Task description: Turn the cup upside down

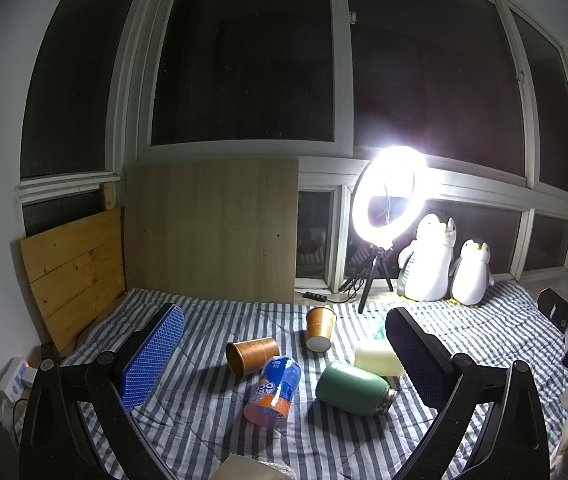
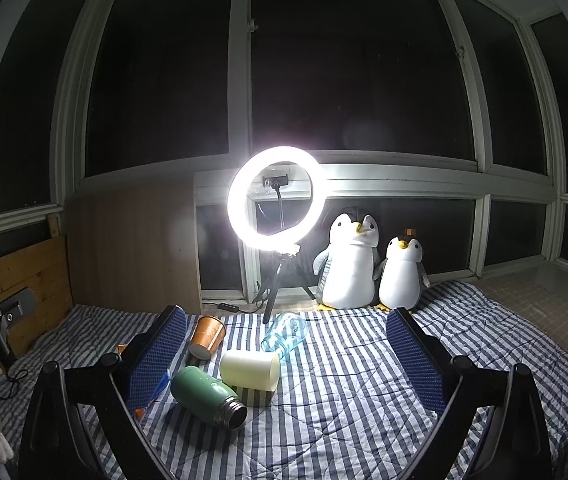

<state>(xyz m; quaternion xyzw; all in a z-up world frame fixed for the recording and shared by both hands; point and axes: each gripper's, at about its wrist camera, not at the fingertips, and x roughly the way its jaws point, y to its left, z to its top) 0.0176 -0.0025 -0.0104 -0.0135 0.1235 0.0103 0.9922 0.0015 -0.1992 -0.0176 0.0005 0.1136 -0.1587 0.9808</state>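
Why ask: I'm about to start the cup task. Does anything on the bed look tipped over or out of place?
Yes. Every container lies on its side on the striped blanket: two copper cups, the blue printed cup, the green flask without a cap, the cream cup and a clear bottle. No spill shows.

The blue-and-orange can point(image 1: 273, 392) lying on the bed shows partial letters, roughly "AR" and "OC".

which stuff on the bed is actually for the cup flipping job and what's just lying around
For the job:
- copper cup on its side
- second copper cup, tipped over
- cream cup on its side

Lying about:
- green bottle
- blue and orange can
- clear blue bottle
- ring light
- two plush penguins
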